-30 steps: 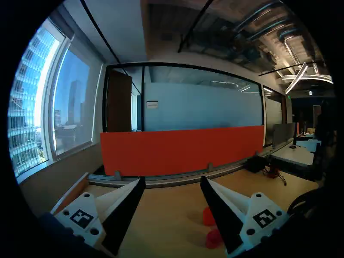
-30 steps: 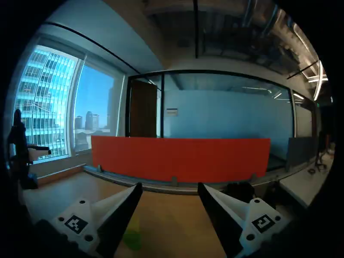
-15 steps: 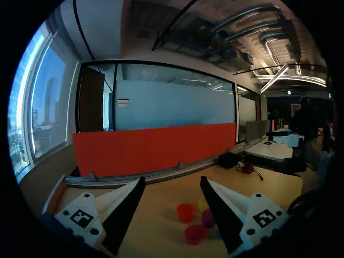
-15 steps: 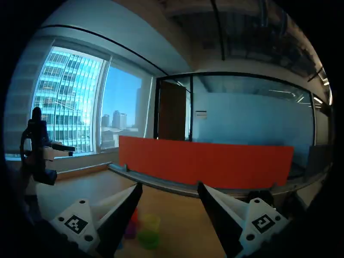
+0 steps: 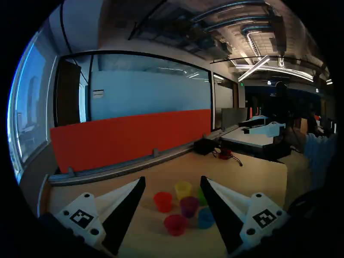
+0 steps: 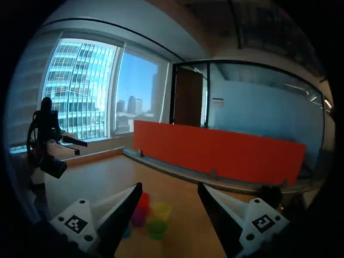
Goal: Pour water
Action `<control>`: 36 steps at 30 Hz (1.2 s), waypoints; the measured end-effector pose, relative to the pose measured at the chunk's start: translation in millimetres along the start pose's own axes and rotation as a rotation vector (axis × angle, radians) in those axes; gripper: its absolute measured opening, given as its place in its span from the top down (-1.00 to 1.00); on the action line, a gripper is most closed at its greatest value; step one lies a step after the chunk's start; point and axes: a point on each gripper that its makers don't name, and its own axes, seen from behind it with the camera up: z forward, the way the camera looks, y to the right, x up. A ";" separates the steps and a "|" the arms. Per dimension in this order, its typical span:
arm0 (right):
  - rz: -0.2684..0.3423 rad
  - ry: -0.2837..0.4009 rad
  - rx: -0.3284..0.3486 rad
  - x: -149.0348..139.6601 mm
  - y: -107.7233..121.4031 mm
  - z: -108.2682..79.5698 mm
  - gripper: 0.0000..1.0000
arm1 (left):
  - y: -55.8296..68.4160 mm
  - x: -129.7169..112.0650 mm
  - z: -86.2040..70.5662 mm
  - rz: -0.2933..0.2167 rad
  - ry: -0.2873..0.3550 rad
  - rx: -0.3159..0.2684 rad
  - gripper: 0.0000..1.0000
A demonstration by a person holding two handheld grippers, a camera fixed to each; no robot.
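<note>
Several small coloured cups stand clustered on the wooden table [image 5: 258, 172]. In the left gripper view, a red cup [image 5: 162, 201], a yellow cup [image 5: 183, 189], a purple cup [image 5: 189, 205], a blue cup [image 5: 205, 217] and a darker red cup [image 5: 175, 224] lie just beyond my open left gripper [image 5: 172, 178]. A green cup [image 5: 200, 196] is half hidden by the right finger. In the right gripper view, my open right gripper [image 6: 170, 185] hangs above the yellow cup [image 6: 162, 210], green cup [image 6: 157, 228], purple cup [image 6: 138, 216] and red cup [image 6: 144, 201]. Nothing sits between either gripper's fingers.
An orange partition [image 5: 129, 137] on a metal rail [image 5: 120, 168] closes the table's far edge. Dark gear with cables [image 5: 215, 150] lies at the back right, with more desks [image 5: 258, 133] beyond. Tall windows [image 6: 81, 99] line the left. The other hand-held gripper [image 6: 75, 145] hovers at the far left.
Both grippers have tilted down and swung, the left view rightward and the right view leftward. The cup cluster has come fully into sight between the fingers. Both stay open.
</note>
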 end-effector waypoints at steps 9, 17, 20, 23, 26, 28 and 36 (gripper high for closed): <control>-0.031 -0.043 0.047 -13.6 -6.3 0.3 -0.99 | 34.6 -23.0 4.9 0.012 -0.051 -0.112 -0.90; -0.029 -0.094 0.075 -35.6 -9.1 5.6 -1.00 | 48.8 -52.2 22.3 0.039 -0.104 -0.158 -0.90; -0.028 -0.114 0.084 -46.1 -9.8 8.3 -0.99 | 61.1 -65.0 23.6 0.044 -0.120 -0.182 -0.90; -0.024 -0.131 0.095 -56.0 -11.3 10.8 -1.00 | 68.8 -76.5 27.3 0.047 -0.132 -0.193 -0.90; -0.022 -0.152 0.104 -67.1 -12.7 13.7 -0.99 | 72.7 -87.9 34.2 0.043 -0.146 -0.205 -0.90; -0.024 -0.167 0.109 -75.1 -14.1 15.5 -0.99 | 76.9 -96.3 37.9 0.038 -0.159 -0.218 -0.89; -0.033 -0.219 0.128 -103.2 -19.6 24.6 -1.00 | 93.6 -129.3 46.4 0.019 -0.210 -0.263 -0.90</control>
